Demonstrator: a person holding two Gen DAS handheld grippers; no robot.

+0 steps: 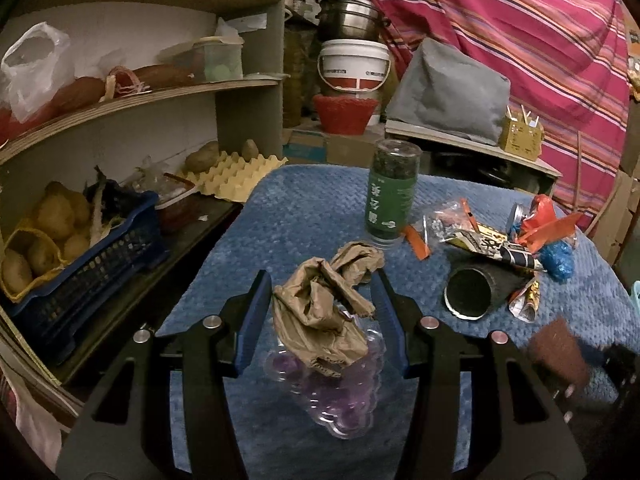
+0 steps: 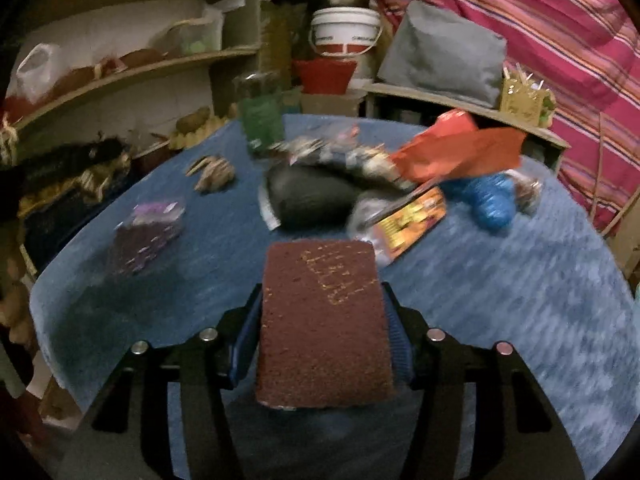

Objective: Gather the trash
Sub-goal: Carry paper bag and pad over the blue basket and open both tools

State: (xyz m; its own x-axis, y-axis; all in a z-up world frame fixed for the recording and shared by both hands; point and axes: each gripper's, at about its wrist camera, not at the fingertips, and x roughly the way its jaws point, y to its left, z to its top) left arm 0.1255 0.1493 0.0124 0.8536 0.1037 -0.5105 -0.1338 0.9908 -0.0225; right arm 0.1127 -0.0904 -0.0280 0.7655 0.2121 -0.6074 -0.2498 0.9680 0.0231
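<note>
Left tool [image 1: 320,300]: spread wide, nothing pinched; its blue-padded fingers stand either side of a crumpled brown paper bag [image 1: 320,316].
Under the bag: clear plastic blister tray [image 1: 340,392], bubbled, purple-tinted, lying on the table [image 1: 248,240].
Right tool [image 2: 322,320]: clenched on a dark red-brown scouring pad [image 2: 324,320], coarse and rectangular, with faint yellow print too worn to read.
Green jar [image 1: 392,196]: upright, white characters on its label.
Table cover: blue, nubby cloth.
Other trash: black tube [image 1: 478,288] on its side, printed wrappers [image 1: 496,246], orange plastic [image 1: 540,224], blue crumpled bag [image 1: 556,258], grouped at the far right.
</note>
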